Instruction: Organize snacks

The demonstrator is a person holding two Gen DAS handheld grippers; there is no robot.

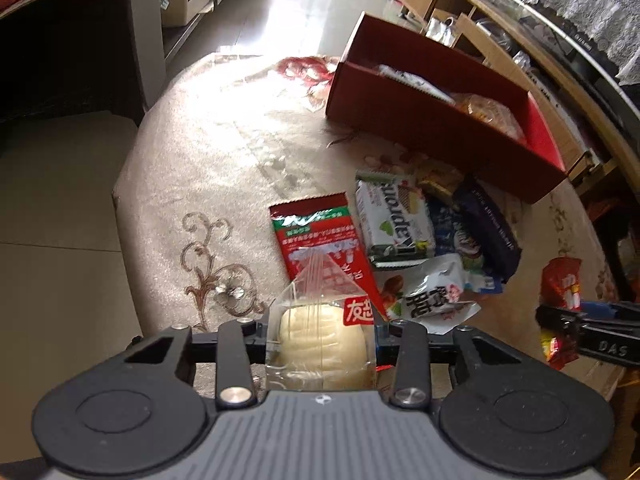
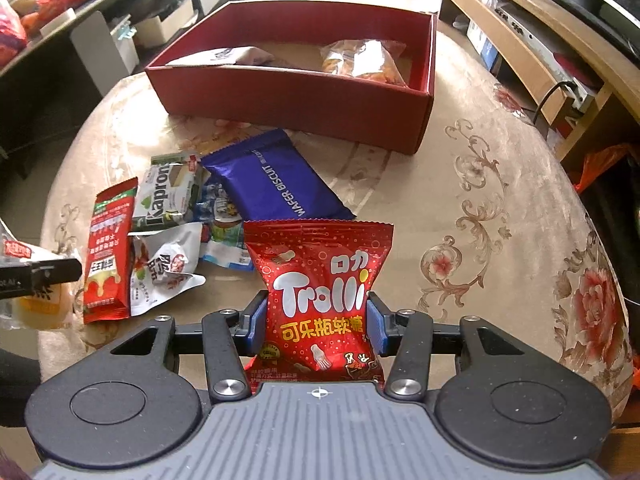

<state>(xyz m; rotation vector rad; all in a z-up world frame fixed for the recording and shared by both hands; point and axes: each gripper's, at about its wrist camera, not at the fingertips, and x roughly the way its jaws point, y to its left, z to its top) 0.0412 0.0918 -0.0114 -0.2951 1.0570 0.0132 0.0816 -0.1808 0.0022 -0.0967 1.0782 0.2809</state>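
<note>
- Left claw [image 1: 320, 336] pinches a clear-wrapped bread bun [image 1: 320, 344], held above the tabletop's [image 1: 208, 168] near edge.
- Right claw [image 2: 318, 320] pinches the Trolli bag [image 2: 320, 296], likely bound for the red box [image 2: 296, 100] at the tabletop's far edge, where two packets already lie.

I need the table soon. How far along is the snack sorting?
Done: two packets lie in the red cardboard box. In hand: the left claw grips a clear-wrapped pale bun; the right claw grips a red Trolli gummy bag. Left: the purple wafer pack and several other packets.
</note>
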